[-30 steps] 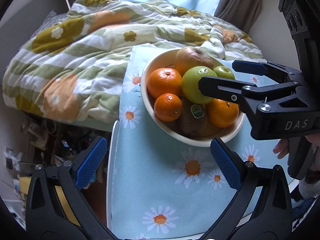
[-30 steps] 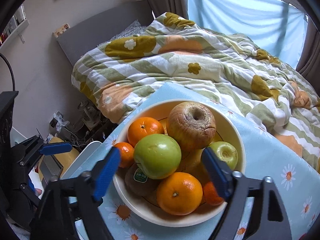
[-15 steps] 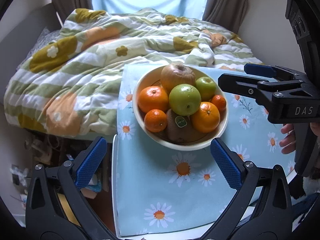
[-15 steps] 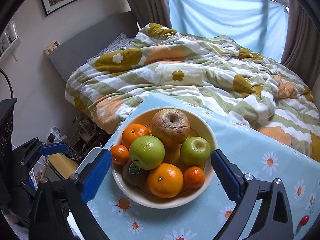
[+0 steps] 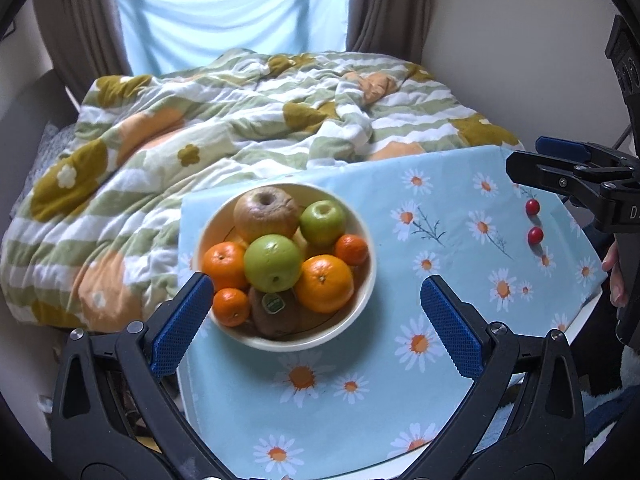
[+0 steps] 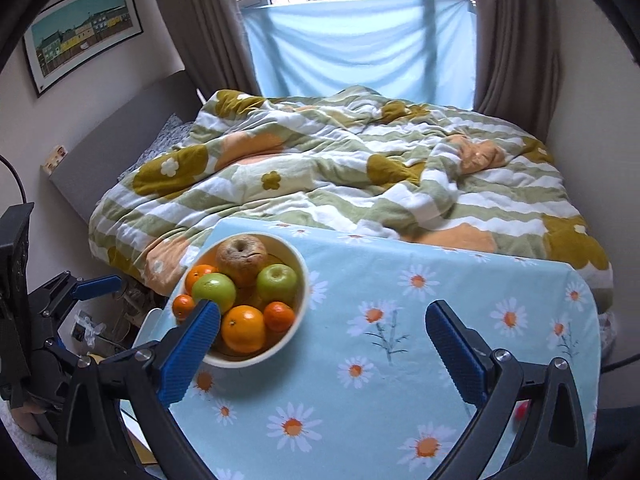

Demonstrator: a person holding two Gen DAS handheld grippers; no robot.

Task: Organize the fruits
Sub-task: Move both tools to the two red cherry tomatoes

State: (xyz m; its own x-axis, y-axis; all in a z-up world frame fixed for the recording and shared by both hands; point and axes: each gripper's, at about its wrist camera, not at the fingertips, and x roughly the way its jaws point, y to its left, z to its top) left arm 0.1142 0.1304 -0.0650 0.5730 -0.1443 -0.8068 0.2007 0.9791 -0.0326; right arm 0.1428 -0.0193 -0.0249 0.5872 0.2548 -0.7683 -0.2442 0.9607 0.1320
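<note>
A cream bowl [image 5: 362, 296] [image 6: 301, 292] on the daisy tablecloth holds a wrinkled brown apple [image 5: 266, 214], two green apples [image 5: 273, 263], several oranges [image 5: 324, 283] and a kiwi [image 5: 276, 312]. Two small red fruits [image 5: 535, 235] lie on the cloth at the right. My left gripper [image 5: 316, 316] is open and empty above the bowl's near rim. My right gripper [image 6: 322, 342] is open and empty, right of the bowl; it also shows in the left wrist view [image 5: 560, 164].
The table [image 5: 400, 420] with the blue cloth stands against a bed with a striped flowered quilt [image 5: 240, 120]. Floor clutter lies beyond the table's left edge [image 6: 100, 332]. A curtained window [image 6: 360, 40] is behind the bed.
Both grippers have pulled back and up from the bowl, which now looks smaller. The right gripper has moved off to the right. Two red fruits have come into view.
</note>
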